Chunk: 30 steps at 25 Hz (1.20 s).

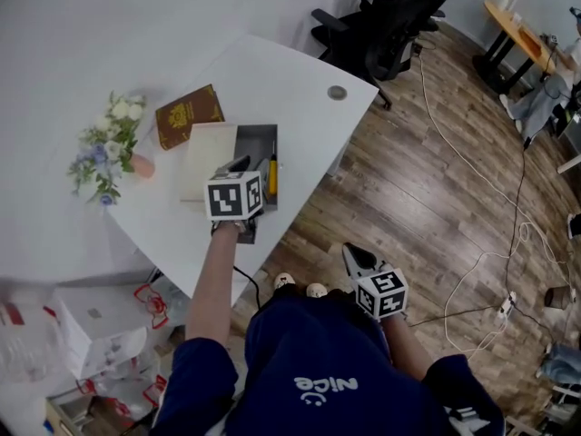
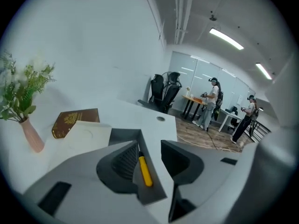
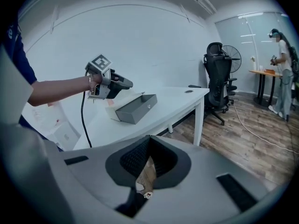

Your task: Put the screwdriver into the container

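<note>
Screwdriver lies inside the grey container. The left gripper hovers just above the container, jaws apart and empty. The right gripper, well away from the container, has its jaws together.

Office: white curved counter, black swivel office chairs, wood-plank floor, glass partition wall, long ceiling strip lights, wooden-top desk behind

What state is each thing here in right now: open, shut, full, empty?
left gripper: jaws open, gripping nothing.
right gripper: jaws shut, empty.
screwdriver: lying in the container, not gripped.
container: open-topped, holding the screwdriver.
book: closed, lying flat.
flower vase: upright.
</note>
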Motion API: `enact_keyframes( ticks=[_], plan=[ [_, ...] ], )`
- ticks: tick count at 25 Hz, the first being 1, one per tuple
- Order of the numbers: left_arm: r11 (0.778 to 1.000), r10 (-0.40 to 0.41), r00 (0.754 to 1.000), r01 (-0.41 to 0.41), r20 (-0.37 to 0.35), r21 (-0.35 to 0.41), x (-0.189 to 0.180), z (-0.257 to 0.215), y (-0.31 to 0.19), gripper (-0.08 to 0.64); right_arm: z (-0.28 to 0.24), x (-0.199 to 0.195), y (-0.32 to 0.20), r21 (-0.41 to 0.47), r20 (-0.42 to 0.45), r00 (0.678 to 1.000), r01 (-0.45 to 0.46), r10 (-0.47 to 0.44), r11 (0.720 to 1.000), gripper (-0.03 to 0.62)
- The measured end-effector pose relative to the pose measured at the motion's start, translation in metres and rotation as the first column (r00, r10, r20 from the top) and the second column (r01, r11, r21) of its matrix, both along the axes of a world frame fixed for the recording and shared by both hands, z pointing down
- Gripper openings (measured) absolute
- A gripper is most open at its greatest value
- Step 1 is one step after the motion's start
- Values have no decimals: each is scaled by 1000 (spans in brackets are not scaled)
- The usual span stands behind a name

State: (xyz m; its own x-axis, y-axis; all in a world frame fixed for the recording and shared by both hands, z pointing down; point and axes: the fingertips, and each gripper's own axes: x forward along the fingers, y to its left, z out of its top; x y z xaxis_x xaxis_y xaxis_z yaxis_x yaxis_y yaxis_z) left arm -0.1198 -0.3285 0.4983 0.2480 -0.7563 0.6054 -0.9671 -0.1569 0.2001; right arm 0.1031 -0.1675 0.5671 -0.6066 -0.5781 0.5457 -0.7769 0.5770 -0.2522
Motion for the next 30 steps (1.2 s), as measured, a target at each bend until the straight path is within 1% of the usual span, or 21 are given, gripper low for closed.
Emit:
enact_keyframes(
  ticks=[3, 6, 9, 12, 15, 17, 19, 20, 22, 24, 26, 28, 30],
  plan=[
    [995, 38, 999, -36, -15, 91, 9, -23, 13, 163, -2, -1, 3, 9, 4, 1000, 19, -20, 1000, 21],
    [985, 46, 999, -45, -6, 167, 11, -43, 29, 163, -4, -4, 6, 19, 8, 999, 44, -44, 999, 21],
    [970, 62, 998, -62, 6, 236, 13, -61, 47, 162, -5, -8, 10, 25, 11, 997, 72, -73, 997, 21],
    [950, 81, 997, -82, 16, 302, 15, -76, 67, 163, -8, -10, 12, 54, -4, 995, 96, -96, 994, 21],
    [933, 83, 996, -83, 14, 349, 19, -82, 93, 161, -11, -14, 15, 80, -15, 992, 127, -126, 989, 21],
    [930, 77, 997, -80, 21, 359, 18, -77, 112, 161, -11, -17, 17, 85, -16, 990, 142, -141, 986, 21],
    [933, 67, 997, -76, 38, 351, 15, -68, 130, 161, -12, -20, 19, 88, -14, 988, 152, -152, 984, 21],
    [935, 59, 998, -68, 34, 349, 13, -64, 139, 161, -13, -20, 20, 91, -13, 988, 157, -156, 984, 21],
    [933, 34, 999, -31, -4, 359, 12, -62, 155, 161, -14, -20, 21, 96, -13, 987, 162, -162, 982, 21],
    [927, -6, 999, 25, -52, 373, 9, -62, 168, 160, -15, -20, 21, 101, -13, 986, 168, -168, 981, 21],
    [928, -54, 994, 84, -91, 364, 5, -56, 180, 160, -16, -22, 20, 105, -10, 985, 170, -170, 980, 21],
    [928, -101, 988, 136, -115, 348, 3, -46, 193, 155, -16, -24, 21, 106, -8, 985, 172, -172, 979, 21],
    [925, -130, 984, 165, -122, 341, 4, -40, 204, 151, -16, -25, 23, 106, -6, 984, 176, -176, 979, 21]
  ],
)
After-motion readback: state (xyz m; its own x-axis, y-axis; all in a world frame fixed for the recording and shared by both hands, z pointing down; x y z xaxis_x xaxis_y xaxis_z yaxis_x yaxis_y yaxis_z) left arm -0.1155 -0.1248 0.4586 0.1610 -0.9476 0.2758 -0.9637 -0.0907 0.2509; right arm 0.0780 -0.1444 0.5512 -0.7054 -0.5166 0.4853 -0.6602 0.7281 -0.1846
